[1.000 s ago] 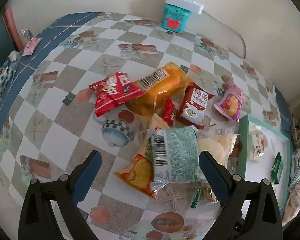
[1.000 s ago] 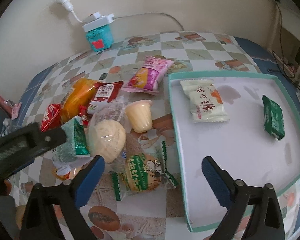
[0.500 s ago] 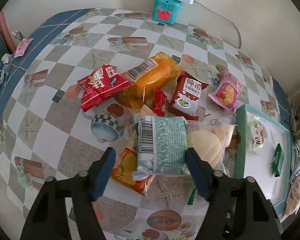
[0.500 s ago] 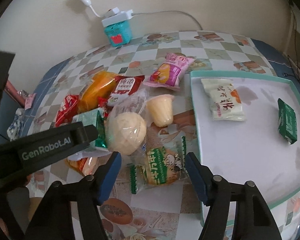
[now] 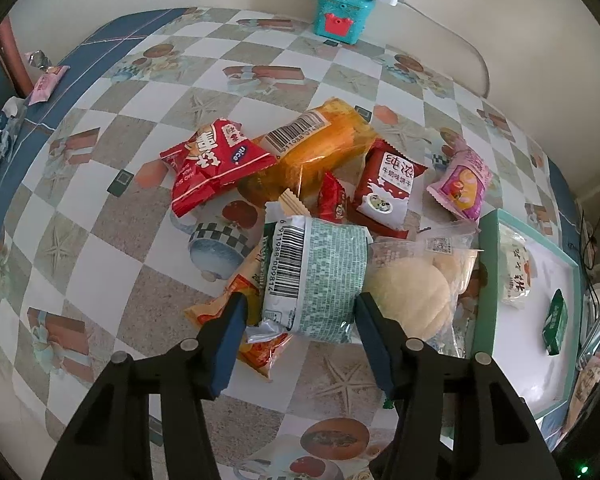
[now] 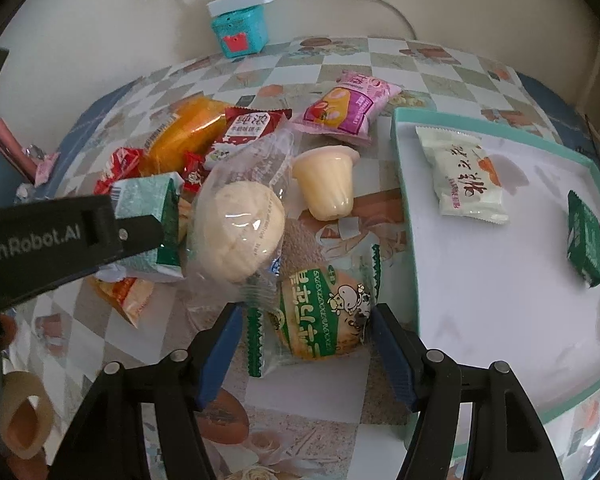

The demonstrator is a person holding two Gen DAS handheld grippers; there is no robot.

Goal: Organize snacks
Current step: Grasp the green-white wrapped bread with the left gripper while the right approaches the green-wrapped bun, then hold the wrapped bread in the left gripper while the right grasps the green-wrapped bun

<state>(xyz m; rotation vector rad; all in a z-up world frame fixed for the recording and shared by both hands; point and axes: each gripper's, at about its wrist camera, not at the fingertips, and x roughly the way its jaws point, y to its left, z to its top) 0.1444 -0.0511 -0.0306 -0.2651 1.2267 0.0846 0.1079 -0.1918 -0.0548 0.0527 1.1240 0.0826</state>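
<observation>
A pile of snack packets lies on the checkered tablecloth. My left gripper (image 5: 300,312) is open, its jaws on either side of a pale green packet with a barcode (image 5: 320,276), which also shows in the right wrist view (image 6: 152,216). My right gripper (image 6: 306,320) is open, its jaws on either side of a green-and-white cow-print packet (image 6: 320,320). A wrapped round bun (image 6: 236,232) and a jelly cup (image 6: 328,184) lie just beyond. A teal-rimmed white tray (image 6: 404,216) on the right holds a white packet (image 6: 468,176) and a small dark green packet (image 6: 586,232).
Red (image 5: 212,164), orange (image 5: 316,152), maroon (image 5: 388,188) and pink (image 5: 460,184) packets lie farther back. A teal box with a white power strip (image 5: 340,16) stands at the wall. A small pink packet (image 5: 46,84) lies at the table's left edge.
Both grippers have moved forward and down and narrowed their jaws: the left around the pale green packet, the right around the cow-print packet.
</observation>
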